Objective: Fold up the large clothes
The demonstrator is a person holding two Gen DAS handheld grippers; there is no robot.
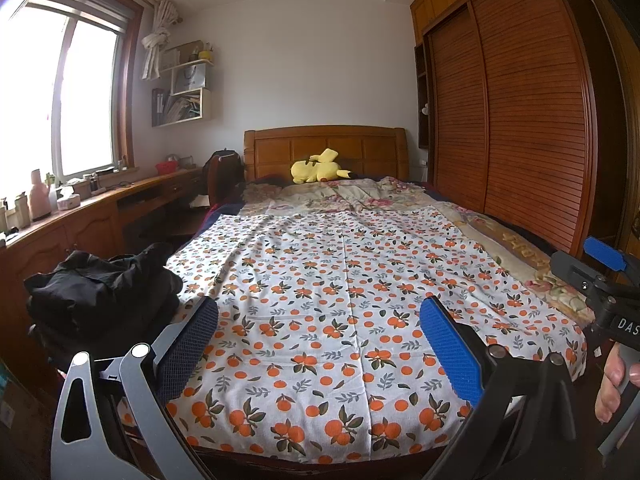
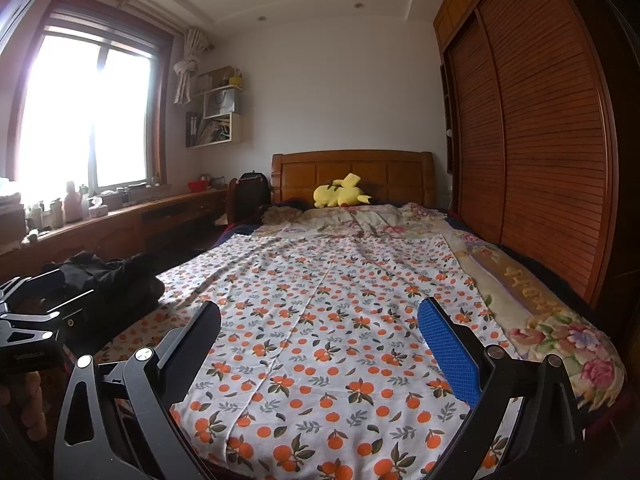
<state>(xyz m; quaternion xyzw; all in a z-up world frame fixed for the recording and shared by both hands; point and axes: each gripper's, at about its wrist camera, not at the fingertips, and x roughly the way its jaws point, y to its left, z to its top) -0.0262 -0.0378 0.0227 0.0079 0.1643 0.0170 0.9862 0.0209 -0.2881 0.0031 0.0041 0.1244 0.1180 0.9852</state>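
Nearest the lens, the left gripper [image 1: 318,332] hangs over the foot of the bed [image 1: 516,248] with its 2 fingers spread wide and nothing between them; the right gripper [image 2: 318,332] is likewise spread and empty, a little further toward the wardrobe side of the bed. An orange-print sheet [image 1: 340,300] lies flat across the bed, and the pile of black clothes [image 1: 104,284] sits at the bed's near window-side corner, partly on the mattress edge, beside the left gripper's left finger [image 1: 188,344]. It is crumpled, so collar, hem and sleeves cannot be told apart. It looks soft, limp and fairly bulky, probably light enough to lift but prone to sag and drag. A sensible hold would be 2 well-separated points along one edge, such as the shoulders, once found, pinching a single layer so the garment can be shaken open over the sheet.
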